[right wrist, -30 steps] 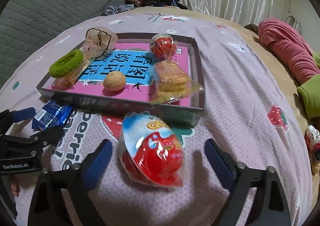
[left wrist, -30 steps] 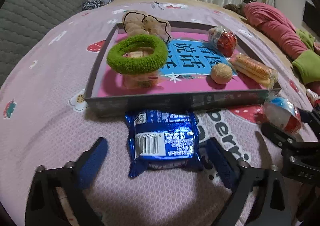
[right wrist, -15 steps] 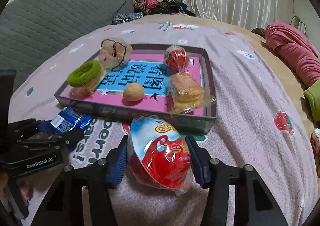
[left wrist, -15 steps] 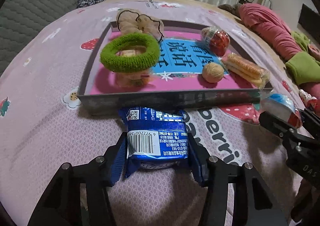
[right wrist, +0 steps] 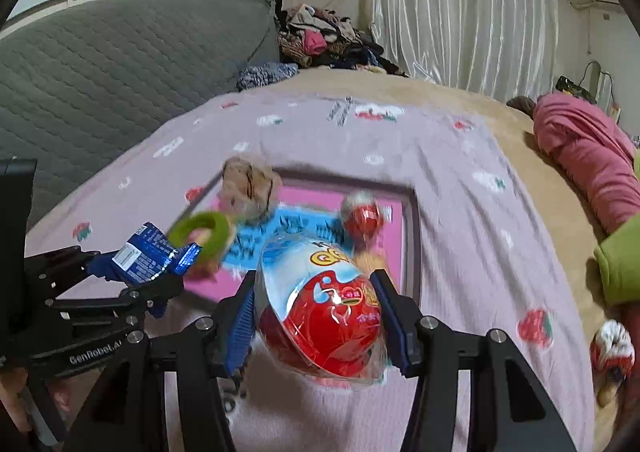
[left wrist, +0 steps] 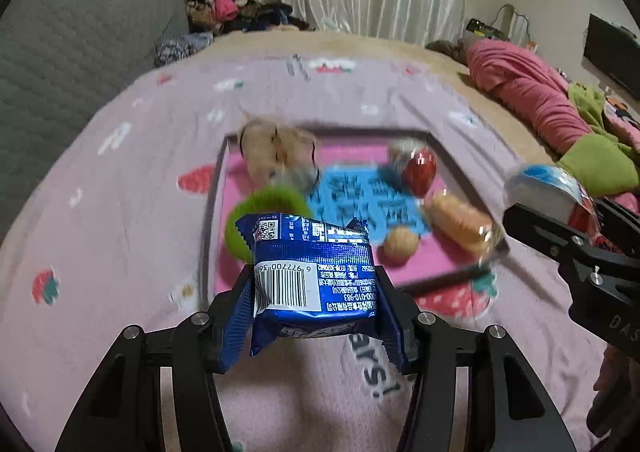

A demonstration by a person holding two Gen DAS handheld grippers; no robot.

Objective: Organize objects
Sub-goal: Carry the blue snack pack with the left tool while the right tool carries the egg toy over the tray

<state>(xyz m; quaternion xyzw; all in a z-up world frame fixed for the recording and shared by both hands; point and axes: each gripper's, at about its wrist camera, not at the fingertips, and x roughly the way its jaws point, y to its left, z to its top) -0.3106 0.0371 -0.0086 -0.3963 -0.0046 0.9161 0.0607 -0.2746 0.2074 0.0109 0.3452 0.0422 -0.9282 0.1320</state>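
My left gripper is shut on a blue snack packet and holds it in the air in front of the pink tray. My right gripper is shut on a red and white egg-shaped toy pack, also lifted above the bedspread. The tray holds a green hair ring, a beige scrunchie, a second red egg pack, a walnut and a wrapped bun. The other gripper shows at each view's edge.
The tray lies on a pink strawberry-print bedspread. A grey quilted headboard is at the left, a clothes pile at the back, pink and green bedding at the right. A small red and white item lies at the right.
Both grippers went from open around their objects to shut on them, then lifted them off the bedspread. The tray now looks farther away and lower.
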